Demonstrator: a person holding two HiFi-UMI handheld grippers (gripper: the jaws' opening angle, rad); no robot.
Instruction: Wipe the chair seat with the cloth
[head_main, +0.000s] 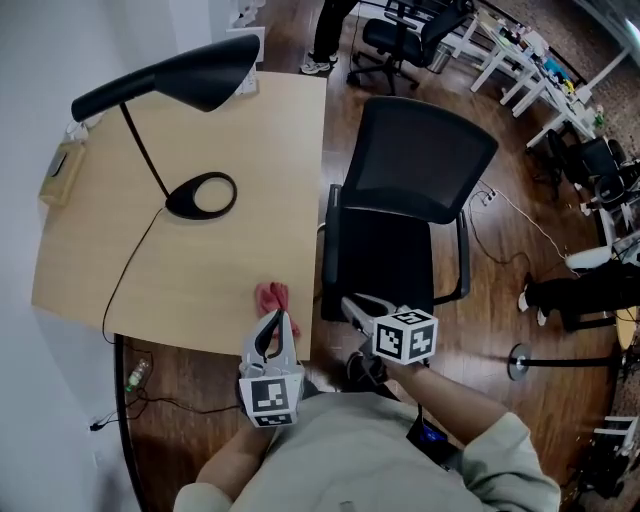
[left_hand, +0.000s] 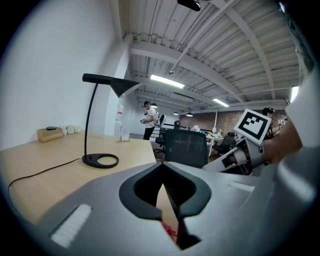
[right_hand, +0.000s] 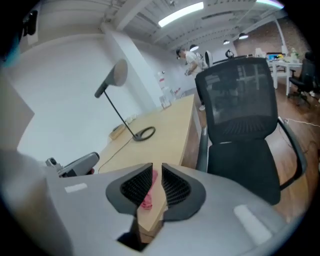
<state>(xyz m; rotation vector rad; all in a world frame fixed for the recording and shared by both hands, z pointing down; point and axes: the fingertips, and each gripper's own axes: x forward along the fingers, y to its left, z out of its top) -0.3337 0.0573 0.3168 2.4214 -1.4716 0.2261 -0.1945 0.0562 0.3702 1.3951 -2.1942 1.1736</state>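
**Open up before taking the cloth**

The cloth (head_main: 271, 296) lies unheld on the worktop (head_main: 200, 285) near its front edge. Your left hand-held gripper (head_main: 277, 318) is pinched closed just beside it, the right hand-held gripper (head_main: 349, 304) barely parted, empty. Spread 1 wide before gripping.

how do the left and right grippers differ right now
The left gripper has its fingers meeting at the tips; the right gripper has them slightly apart. The left gripper hangs over the desk edge, close to the red cloth; the right gripper is by the chair seat. Both hold nothing.
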